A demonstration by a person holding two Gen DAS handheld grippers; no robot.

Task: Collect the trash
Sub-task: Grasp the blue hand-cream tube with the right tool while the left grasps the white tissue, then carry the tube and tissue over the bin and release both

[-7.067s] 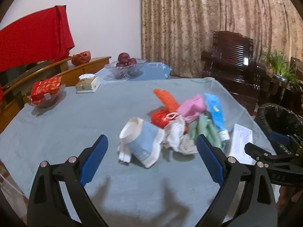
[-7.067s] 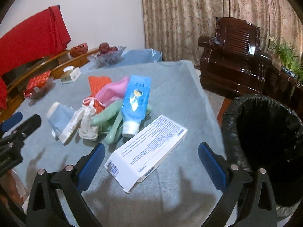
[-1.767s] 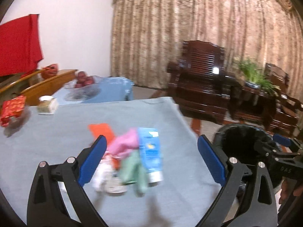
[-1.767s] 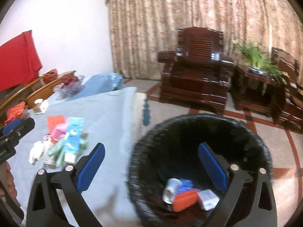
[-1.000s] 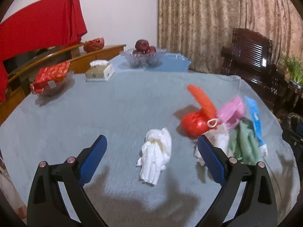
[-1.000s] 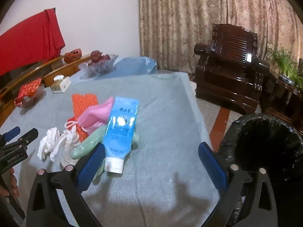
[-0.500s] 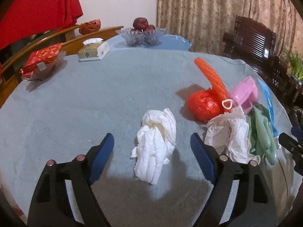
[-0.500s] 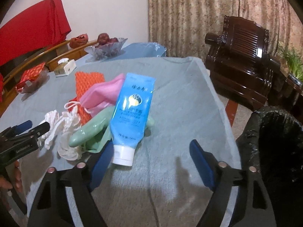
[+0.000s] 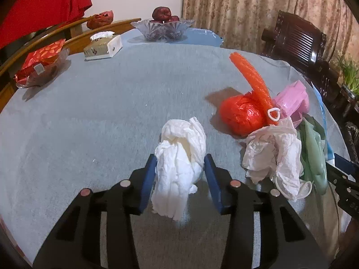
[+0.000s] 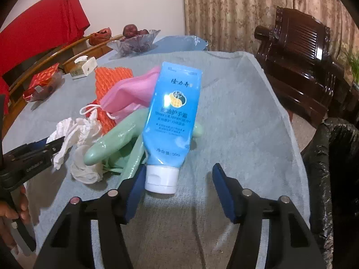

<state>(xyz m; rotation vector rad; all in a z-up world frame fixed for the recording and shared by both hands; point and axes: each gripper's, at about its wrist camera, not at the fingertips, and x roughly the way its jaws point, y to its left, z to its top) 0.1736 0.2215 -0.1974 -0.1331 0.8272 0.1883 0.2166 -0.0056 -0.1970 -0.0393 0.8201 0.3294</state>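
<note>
My left gripper [image 9: 180,172] is shut on a crumpled white tissue [image 9: 179,157] lying on the grey-blue tablecloth [image 9: 101,112]. To its right lies a trash pile: a red net bag [image 9: 241,116], an orange foam sleeve [image 9: 253,76], a pink mask [image 9: 291,103], another crumpled tissue [image 9: 271,154] and a green glove [image 9: 311,157]. My right gripper [image 10: 179,183] is part-way closed around the white cap end of a blue cream tube [image 10: 172,114]; its left pad is at the cap, the right pad stands apart. The tube rests on the green glove [image 10: 116,143].
A black-lined trash bin [image 10: 336,168] stands at the table's right edge. At the back are a glass fruit bowl [image 9: 162,28], a tissue box [image 9: 103,47] and a dish with red packets [image 9: 42,65]. A dark wooden armchair [image 10: 298,58] stands beyond the table.
Both grippers have moved forward and narrowed. The left has closed on the white tissue. The right has come up around the blue tube's cap end.
</note>
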